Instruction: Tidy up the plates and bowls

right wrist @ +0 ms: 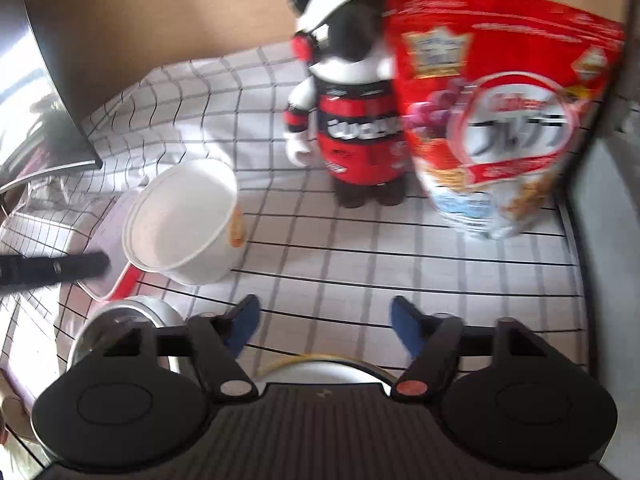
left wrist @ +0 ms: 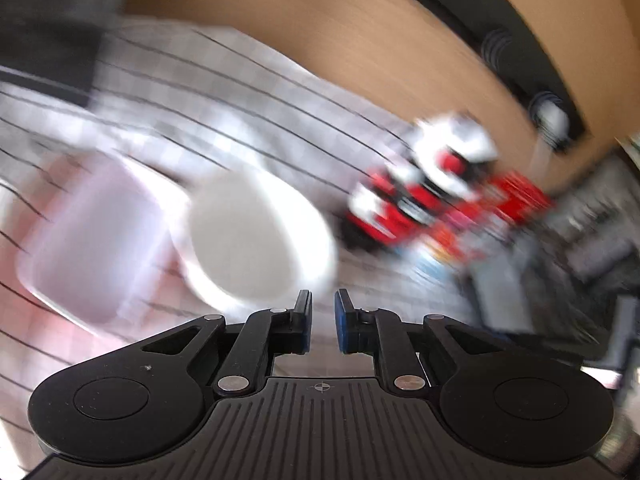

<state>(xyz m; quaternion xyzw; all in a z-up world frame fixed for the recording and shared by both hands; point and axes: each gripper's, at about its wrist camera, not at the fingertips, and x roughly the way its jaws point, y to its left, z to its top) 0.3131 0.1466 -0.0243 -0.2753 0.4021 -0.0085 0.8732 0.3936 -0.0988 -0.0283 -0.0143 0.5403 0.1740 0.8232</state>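
White paper bowl (right wrist: pixel 182 222) sits on the gridded cloth (right wrist: pixel 360 248), overlapping a pink tray (left wrist: pixel 92 240); left gripper (left wrist: pixel 322 320) nearly closed and empty, right gripper (right wrist: pixel 324 330) wide apart, seemingly poised to grasp.

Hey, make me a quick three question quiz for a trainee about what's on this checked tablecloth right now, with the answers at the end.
1. True or false: the right hand-held gripper is shut on the white bowl.
2. Which stands right beside the red cereal bag? A) a kettle B) the bear figure C) a stack of mugs
3. Fill in: the left hand-held gripper holds ____ between its fingers.

Key: 1 false, it is open above the checked tablecloth, apart from the bowl. 2 B. 3 nothing; the gap is narrow and bare.
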